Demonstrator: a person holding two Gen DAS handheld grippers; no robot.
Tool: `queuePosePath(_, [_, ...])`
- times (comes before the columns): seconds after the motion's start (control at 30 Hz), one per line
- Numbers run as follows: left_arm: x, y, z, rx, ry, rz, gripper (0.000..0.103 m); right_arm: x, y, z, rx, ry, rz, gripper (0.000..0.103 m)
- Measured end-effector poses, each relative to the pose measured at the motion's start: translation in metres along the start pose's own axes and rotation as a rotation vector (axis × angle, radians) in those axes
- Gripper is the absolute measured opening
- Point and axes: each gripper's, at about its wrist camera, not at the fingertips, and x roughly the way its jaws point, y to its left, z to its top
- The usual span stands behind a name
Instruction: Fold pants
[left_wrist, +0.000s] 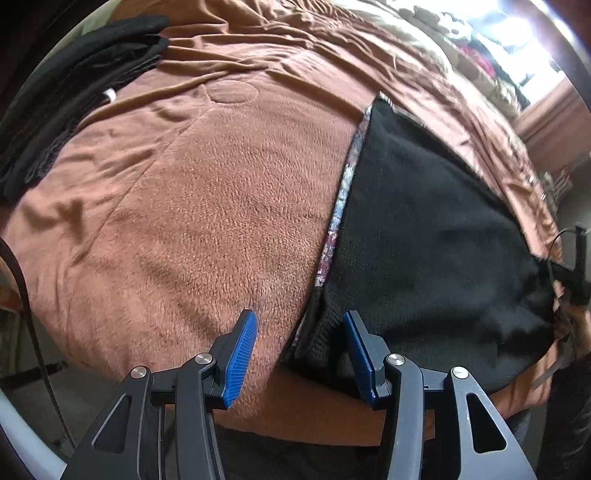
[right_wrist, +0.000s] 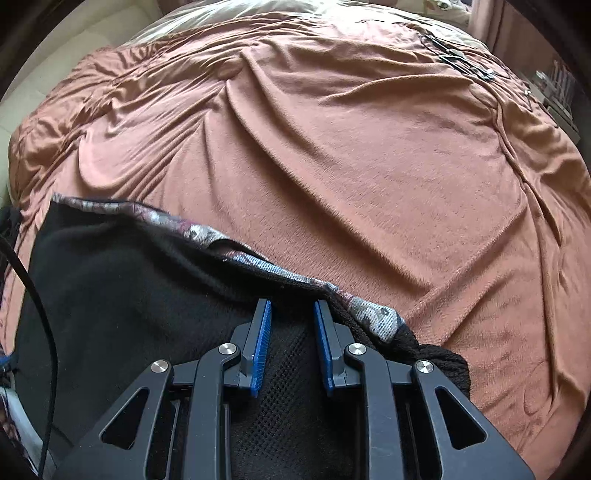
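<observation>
Black pants (left_wrist: 424, 240) with a floral patterned edge strip (left_wrist: 345, 192) lie flat on the brown blanket (left_wrist: 203, 221). My left gripper (left_wrist: 299, 315) is open just above the near corner of the pants. One pad is over the blanket and the other over the black cloth, and neither presses. In the right wrist view the pants (right_wrist: 122, 280) fill the lower left. My right gripper (right_wrist: 291, 303) has its pads close together, with black mesh cloth of the pants (right_wrist: 291, 373) bunched between them. The patterned edge (right_wrist: 369, 310) lifts beside its right finger.
A pile of dark clothes (left_wrist: 92, 74) lies at the blanket's far left. The blanket (right_wrist: 351, 166) spreads wide and wrinkled beyond the pants, with small dark items (right_wrist: 458, 59) at its far right. The bed's near edge (left_wrist: 314, 413) runs under my left gripper. A black cable (right_wrist: 40, 295) hangs at left.
</observation>
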Motion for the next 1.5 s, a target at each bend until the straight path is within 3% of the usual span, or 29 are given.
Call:
queuePosePath(0.27, [-0.015, 0.014, -0.008, -0.082, -0.043, -0.144, 0.051, -0.042, 0.002, -0.02, -0.012, -0.105, 0.064, 0.021])
queuePosePath(0.43, [-0.019, 0.016, -0.016, -0.121, -0.053, -0.23, 0.069, -0.07, 0.013, -0.046, -0.074, -0.162, 0.064, 0.021])
queuePosePath(0.73, [-0.014, 0.02, -0.025, -0.153, -0.042, -0.322, 0.069, -0.093, 0.015, -0.087, -0.041, -0.187, 0.124, 0.021])
queuePosePath(1.07, [-0.004, 0.026, -0.036, -0.253, -0.02, -0.475, 0.069, -0.107, 0.025, -0.121, -0.017, -0.201, 0.175, 0.021])
queuePosePath(1.37, [0.003, 0.03, -0.037, -0.305, -0.045, -0.502, 0.069, -0.101, 0.041, -0.142, -0.013, -0.192, 0.238, 0.021])
queuePosePath(1.5, [0.0, 0.033, -0.038, -0.3, -0.101, -0.481, 0.06, -0.091, 0.05, -0.143, -0.02, -0.164, 0.266, 0.021])
